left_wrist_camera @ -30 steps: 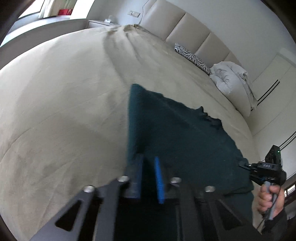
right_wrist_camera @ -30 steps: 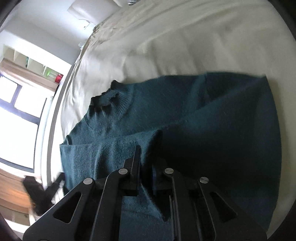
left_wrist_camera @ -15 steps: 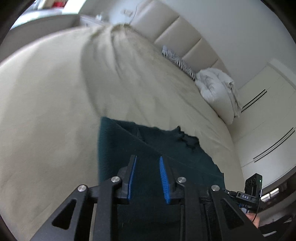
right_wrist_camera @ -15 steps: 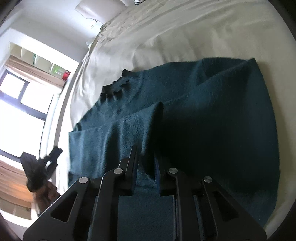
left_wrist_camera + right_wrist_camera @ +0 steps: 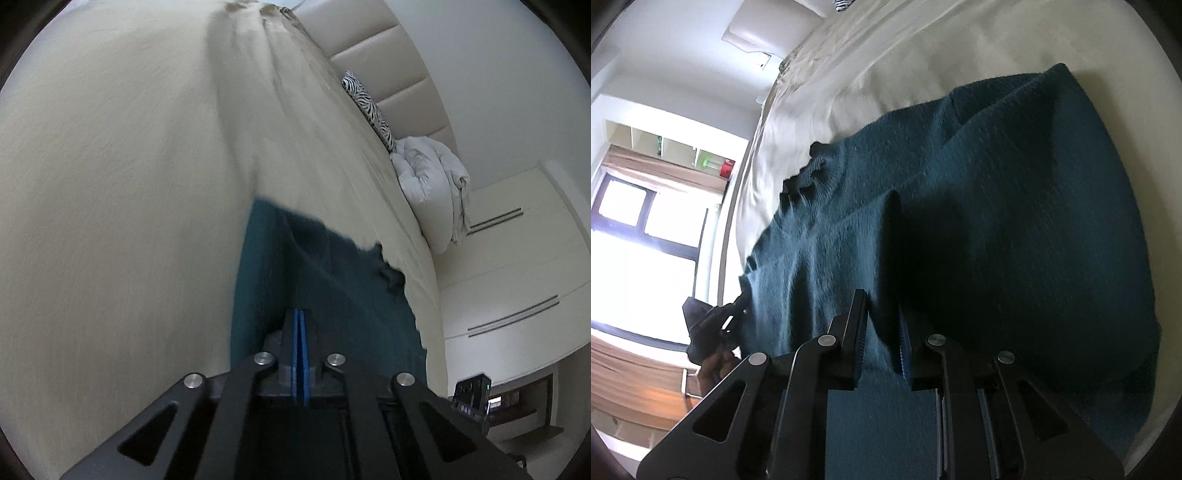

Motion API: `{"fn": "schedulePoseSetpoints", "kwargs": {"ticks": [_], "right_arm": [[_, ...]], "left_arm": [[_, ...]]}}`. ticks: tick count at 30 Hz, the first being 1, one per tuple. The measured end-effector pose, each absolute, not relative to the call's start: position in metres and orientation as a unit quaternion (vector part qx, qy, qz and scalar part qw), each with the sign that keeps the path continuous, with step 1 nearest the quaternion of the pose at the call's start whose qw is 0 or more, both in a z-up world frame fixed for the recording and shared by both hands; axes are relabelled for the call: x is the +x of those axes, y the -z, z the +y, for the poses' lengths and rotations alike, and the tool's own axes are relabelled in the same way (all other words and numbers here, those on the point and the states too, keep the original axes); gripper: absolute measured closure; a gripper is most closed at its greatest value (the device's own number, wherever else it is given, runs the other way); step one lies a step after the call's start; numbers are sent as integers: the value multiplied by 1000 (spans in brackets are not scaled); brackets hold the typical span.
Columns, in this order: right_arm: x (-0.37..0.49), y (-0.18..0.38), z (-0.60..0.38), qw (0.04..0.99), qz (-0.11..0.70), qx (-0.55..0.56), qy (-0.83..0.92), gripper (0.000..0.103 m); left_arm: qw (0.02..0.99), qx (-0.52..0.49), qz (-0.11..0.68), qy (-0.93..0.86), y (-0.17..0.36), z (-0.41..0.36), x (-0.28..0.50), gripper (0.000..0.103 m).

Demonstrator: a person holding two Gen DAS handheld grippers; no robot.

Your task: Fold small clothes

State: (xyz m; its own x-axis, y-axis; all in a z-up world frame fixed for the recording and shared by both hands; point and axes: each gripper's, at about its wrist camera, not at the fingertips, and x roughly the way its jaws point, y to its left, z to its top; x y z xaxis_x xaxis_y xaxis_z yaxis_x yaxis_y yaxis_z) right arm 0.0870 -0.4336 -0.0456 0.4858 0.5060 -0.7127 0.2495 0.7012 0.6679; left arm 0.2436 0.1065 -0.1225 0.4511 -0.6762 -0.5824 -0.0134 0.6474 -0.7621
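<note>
in the left wrist view the beige bedspread fills the left side, and the teal sweater lies on it from the middle toward the lower right. the left gripper is over the sweater's near part with its blue pads pressed flat together – no cloth shows between them, and the knit spreads ahead of and to both sides of the tips. the sweater's left edge runs straight up from beside the fingers to a corner, and its dark ribbed collar sits farther right. beyond it, along the padded headboard, are a zebra-print pillow and a bunched white duvet. at the lower right edge part of the other handheld device shows.

in the right wrist view a bright window is at far left, and below it the other gripper, held in a hand, sits at the sweater's edge. the sweater covers most of the middle and right, collar toward the upper left. a raised fold of it – a ridge of knit – runs down into the right gripper; the fingers stand a little apart with the cloth between their pads, and it looks pinched there. to the right the sweater lies flat on the bed, darker in shadow.
</note>
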Motion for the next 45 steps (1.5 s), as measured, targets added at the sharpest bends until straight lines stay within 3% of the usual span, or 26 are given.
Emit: {"fn": "schedulePoseSetpoints", "kwargs": {"ticks": [3, 9, 15, 22, 23, 24, 25, 27, 28, 39, 45], "right_arm": [[85, 46, -434, 775, 498, 380, -77, 88], [84, 40, -437, 792, 489, 363, -44, 88], [85, 48, -438, 805, 479, 349, -34, 91], [47, 13, -438, 821, 460, 337, 12, 88], [33, 2, -437, 830, 442, 340, 4, 86], [23, -4, -436, 836, 431, 340, -1, 80], [11, -11, -435, 842, 421, 339, -5, 76], [-18, -21, -430, 852, 401, 336, -13, 43], [-35, -25, -426, 857, 391, 336, -18, 39], [-164, -17, -422, 852, 417, 313, -36, 38], [-207, -4, -440, 839, 436, 327, -9, 38]], "left_arm": [[776, -348, 475, 225, 115, 103, 218, 89], [805, -274, 480, 216, 104, 90, 175, 89], [808, -270, 479, 214, 102, 98, 149, 86], [827, -254, 460, 200, 73, 116, 85, 43], [830, -253, 456, 198, 70, 119, 74, 35], [831, -251, 456, 196, 67, 121, 63, 33], [831, -246, 459, 194, 65, 124, 51, 33], [829, -241, 468, 188, 67, 129, 27, 32], [823, -245, 477, 185, 71, 133, 12, 32], [786, -263, 525, 192, 91, 141, -80, 33], [773, -253, 548, 195, 97, 134, -101, 40]]}}
